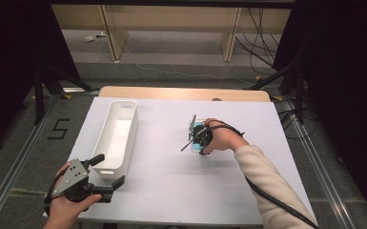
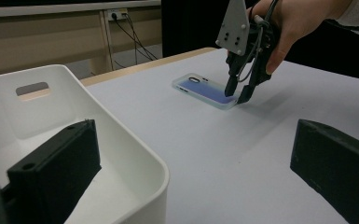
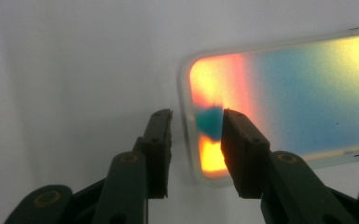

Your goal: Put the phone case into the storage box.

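Phone case (image 2: 205, 90) lay flat on the white table cover (image 1: 171, 176), right of the middle and well apart from everything else. It was a clear-rimmed one with a bluish back, and in the right gripper view (image 3: 279, 102) the back glowed orange, yellow and teal. You could spot the camera cutout at its far end in the left gripper view.

Right gripper (image 2: 237, 93) came down on the case's near short end, held by the person's right hand (image 1: 224, 136). Its jaws were apart and straddled the rim, one outside the edge over the bare cover, the other over the inside of the case. I couldn't tell if either one was actually touching the plastic, but they weren't clamped on it.

Over on the left, a long white bin (image 1: 117, 133) sat with its length running near to far, a handle slot in its end wall. Left gripper (image 1: 106, 175) hung at the bin's near end, close to the near left corner of the table, in the person's left hand (image 1: 69, 202). Its jaws were wide apart and held nothing, and in its own view one of them showed in front of the bin's rim.
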